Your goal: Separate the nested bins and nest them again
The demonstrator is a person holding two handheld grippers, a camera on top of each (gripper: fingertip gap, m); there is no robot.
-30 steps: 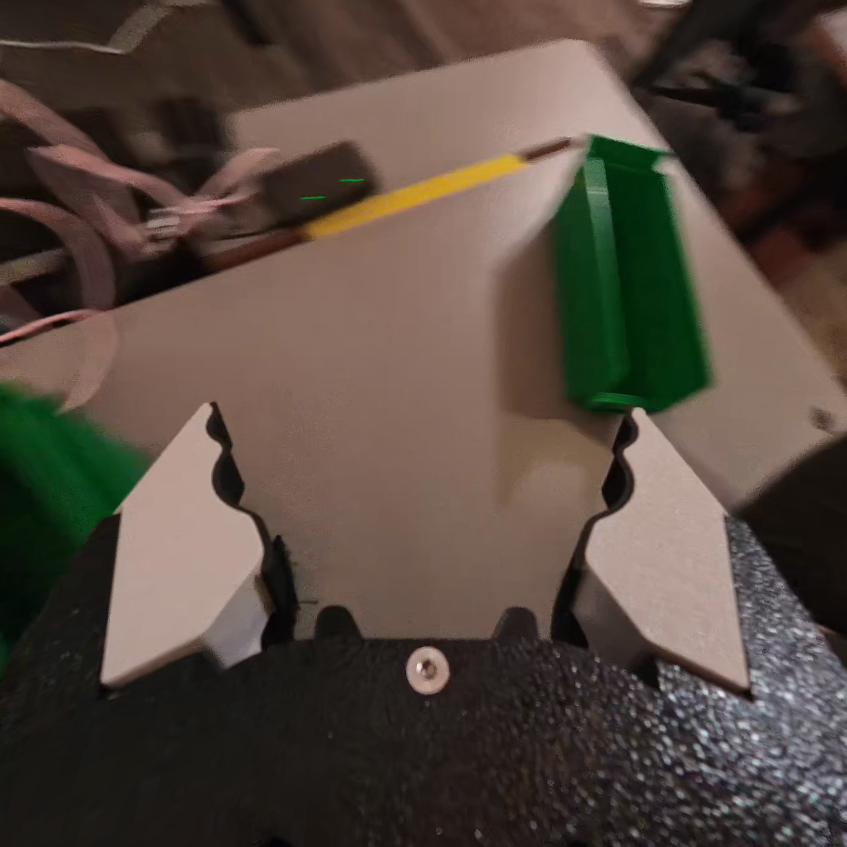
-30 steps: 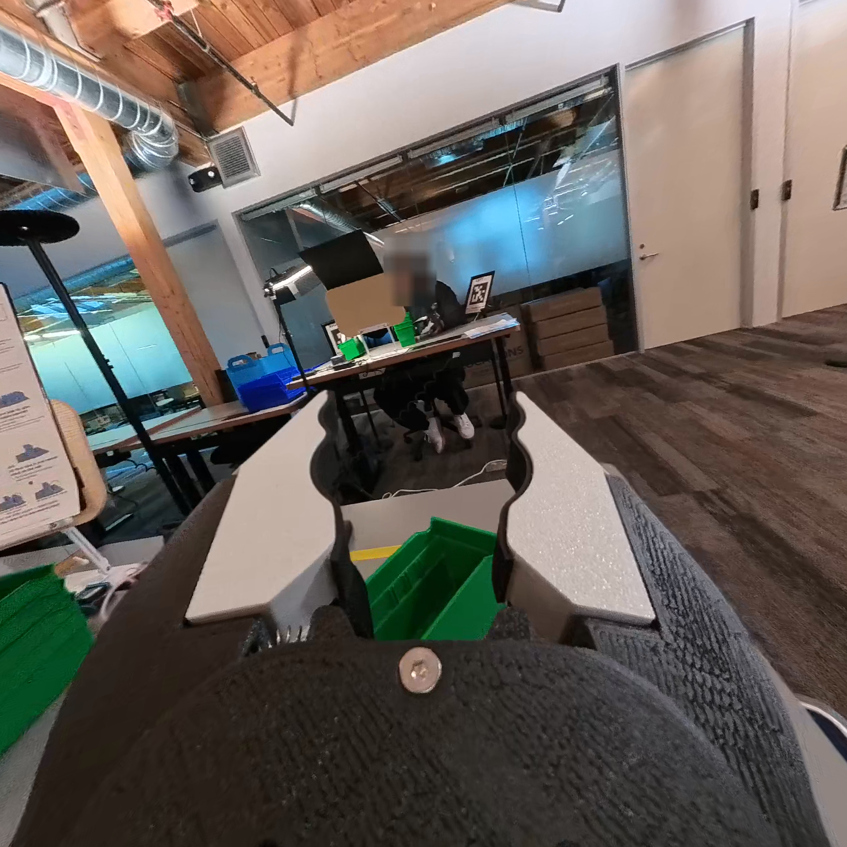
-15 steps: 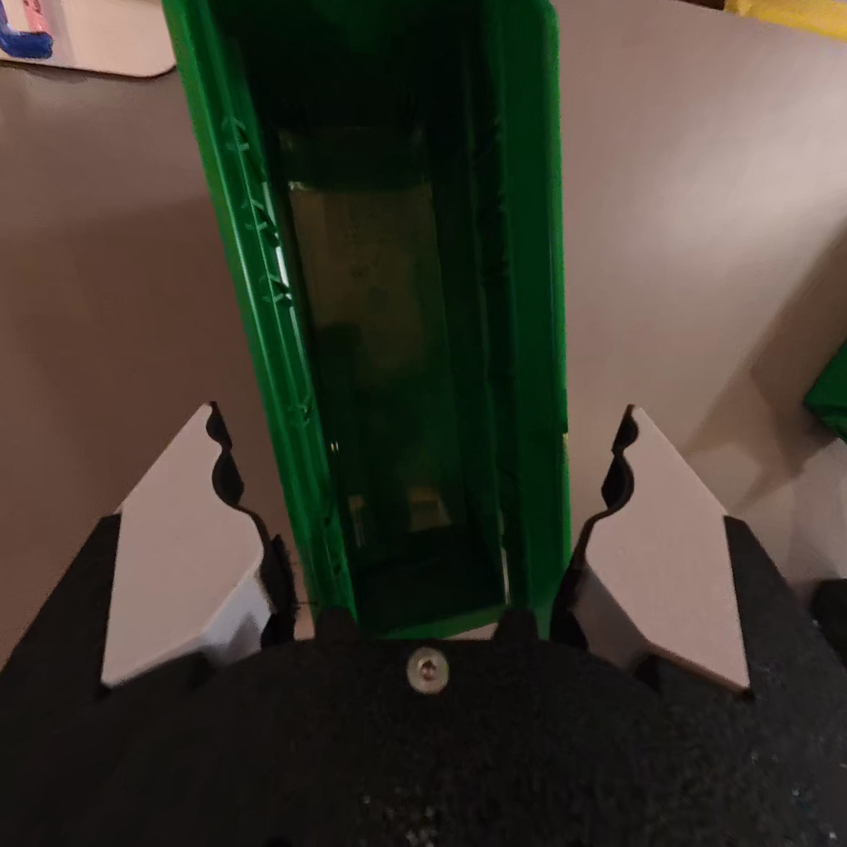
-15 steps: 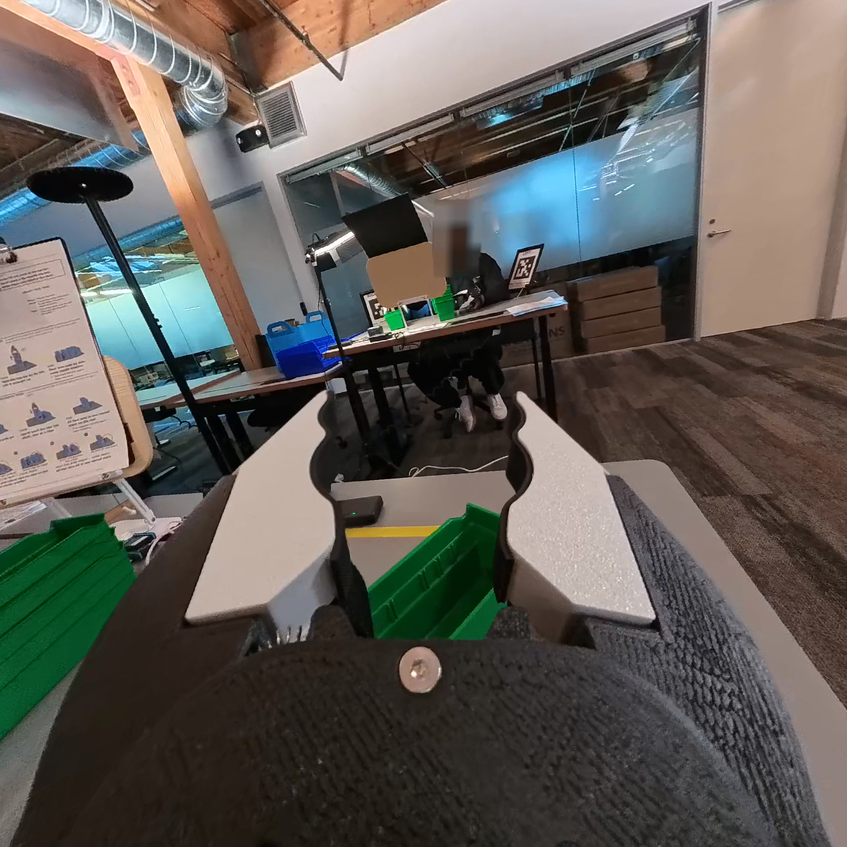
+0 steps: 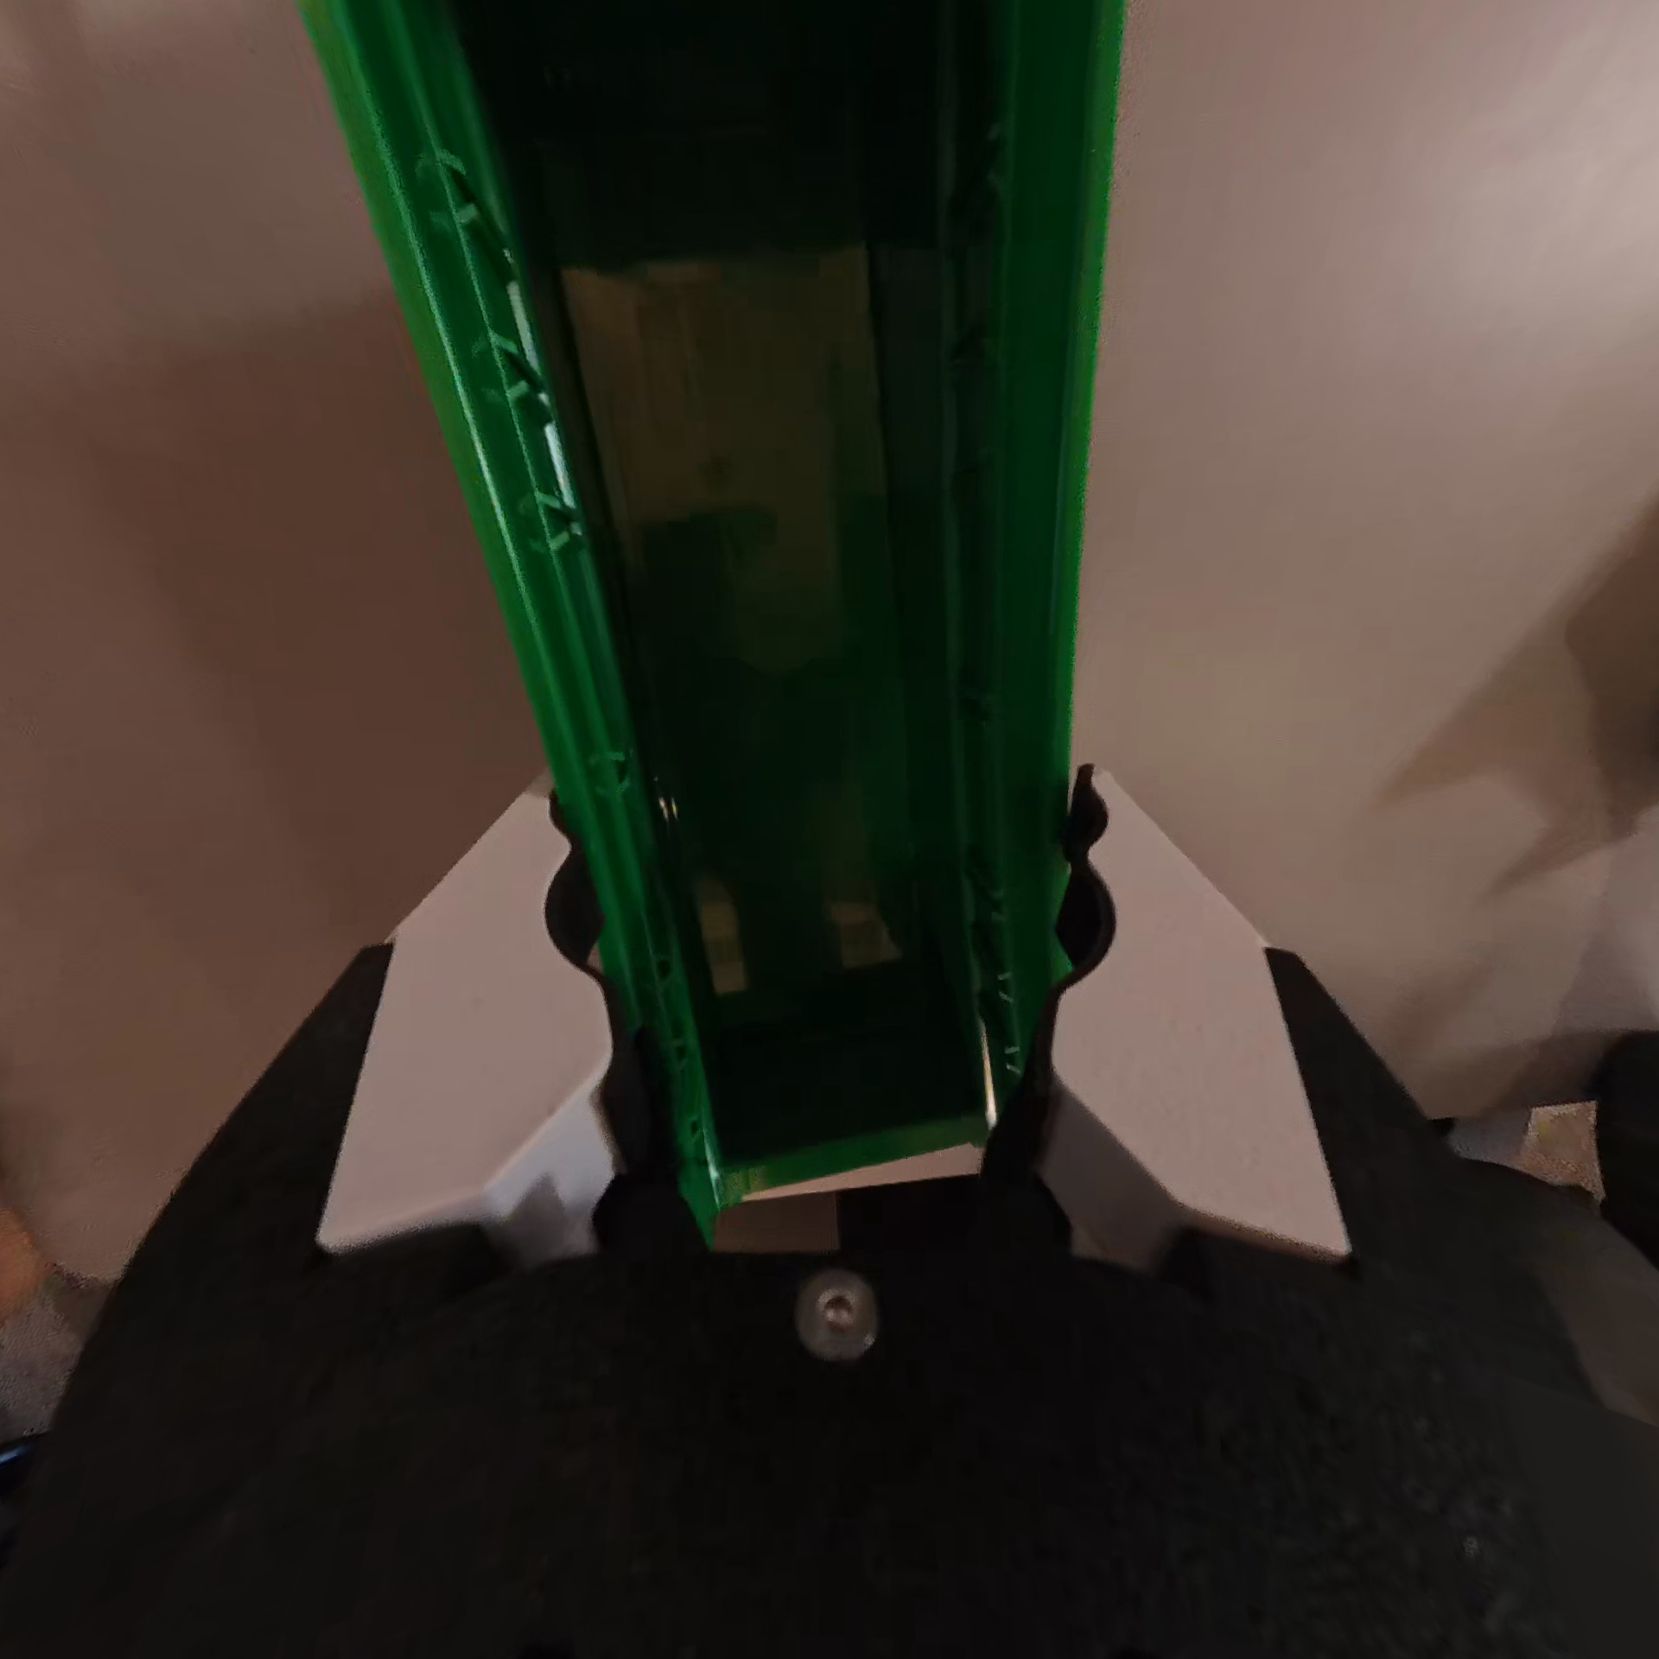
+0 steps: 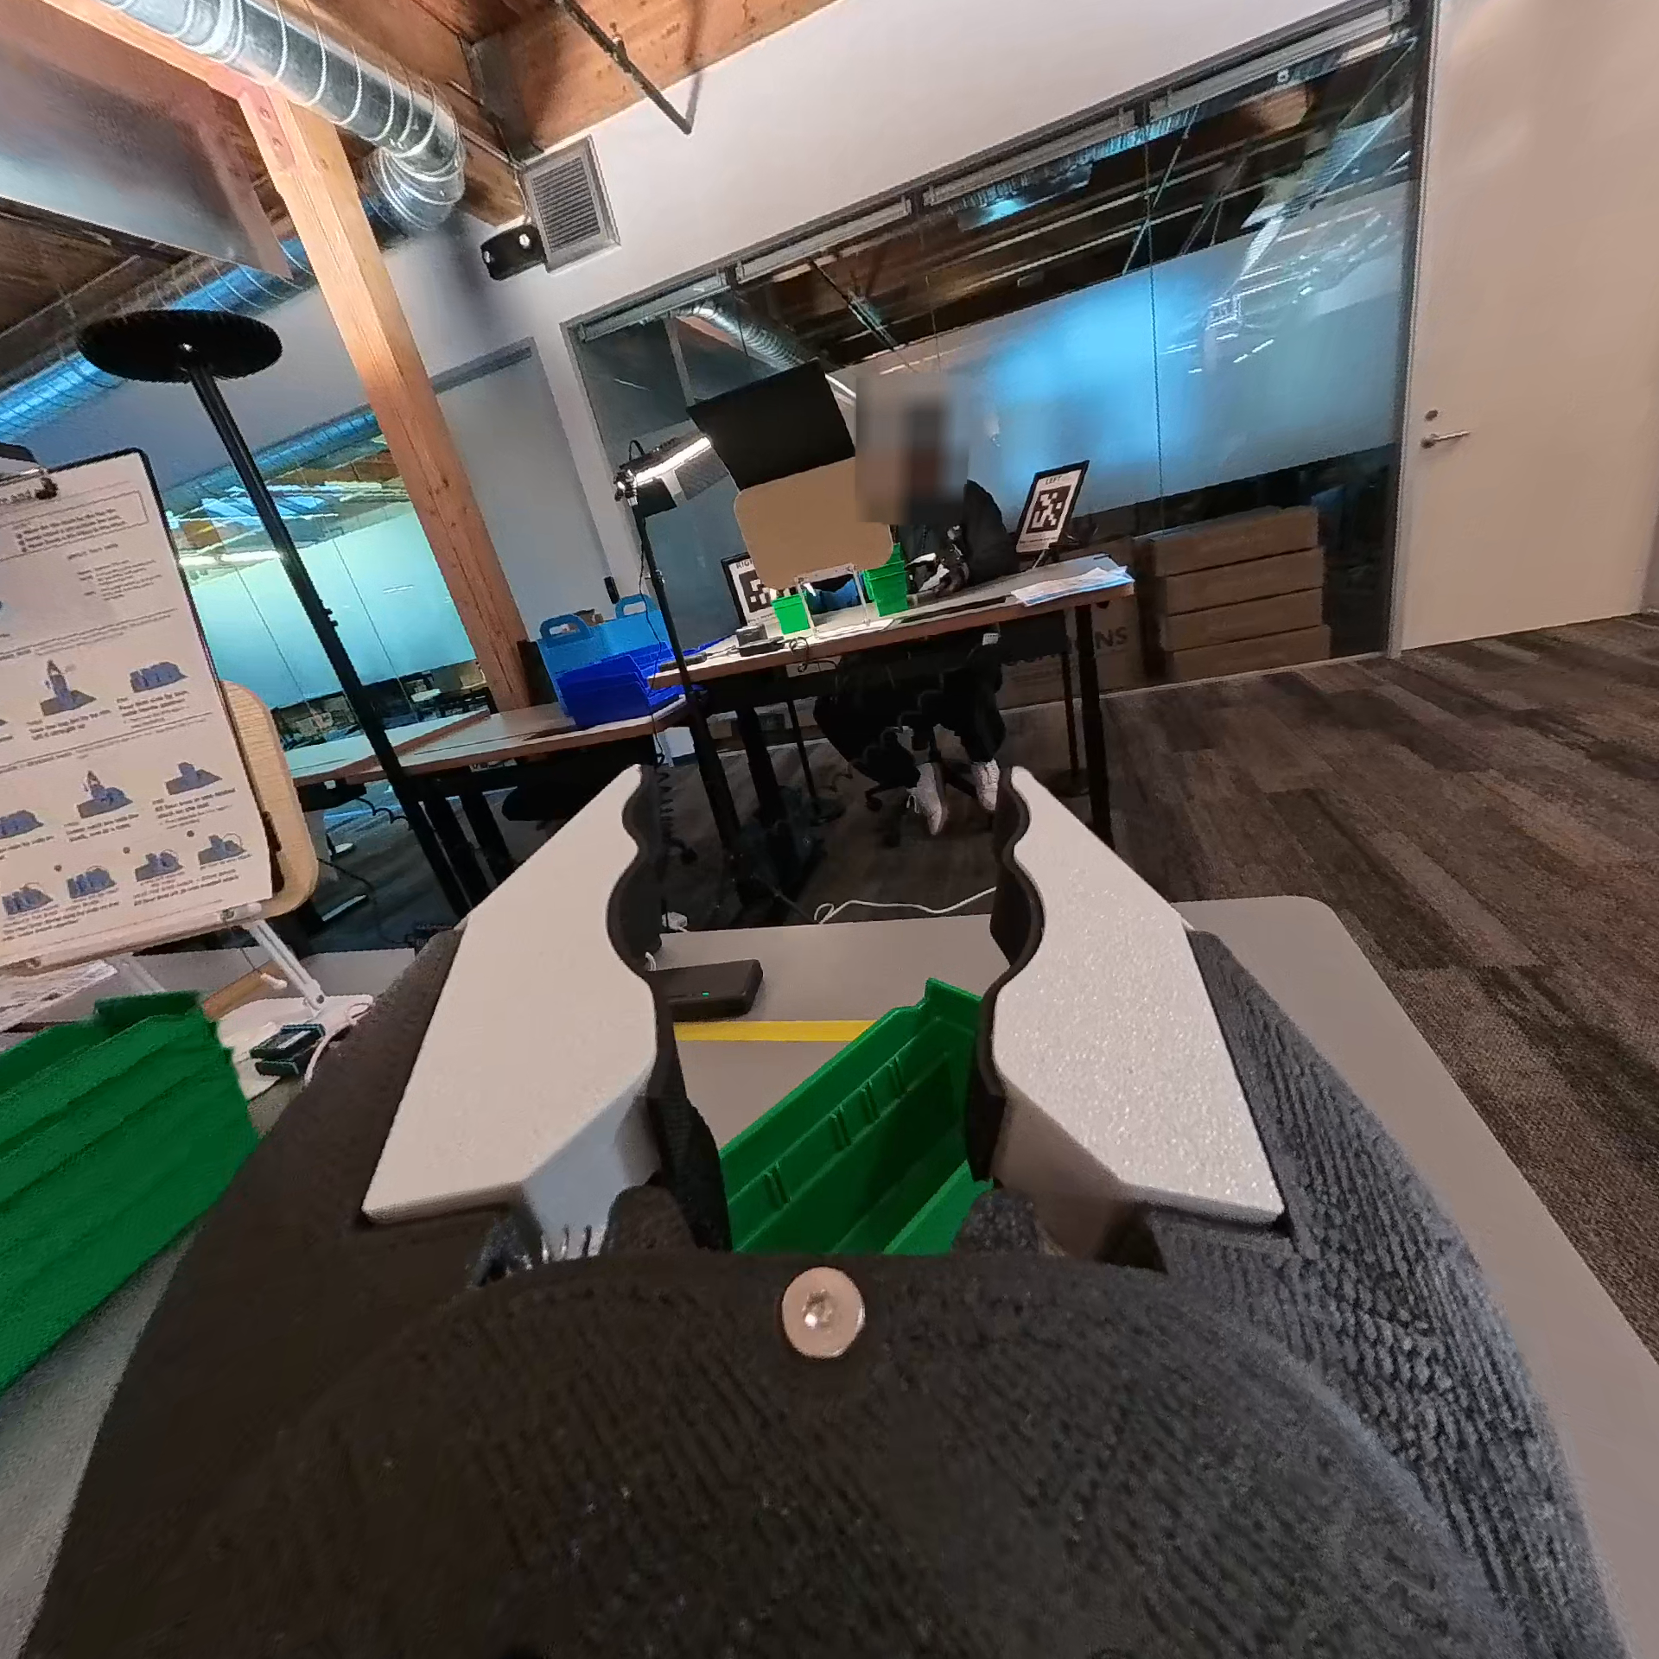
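My left gripper (image 5: 821, 969) is clamped across the near end of a long green bin (image 5: 763, 539), fingers on both side walls, over the grey table (image 5: 224, 449). My right gripper (image 6: 821, 943) looks closed on a second green bin (image 6: 853, 1158); contact is hidden. Likely re-nesting: next, align rims. Green stack (image 6: 99, 1140) left of that bin; open table beyond.

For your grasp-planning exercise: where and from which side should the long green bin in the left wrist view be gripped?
Grip the long green bin across its two long side walls at the near end, coming along its length: the walls run parallel and fit the left hand-held gripper, whose fingers flank them.
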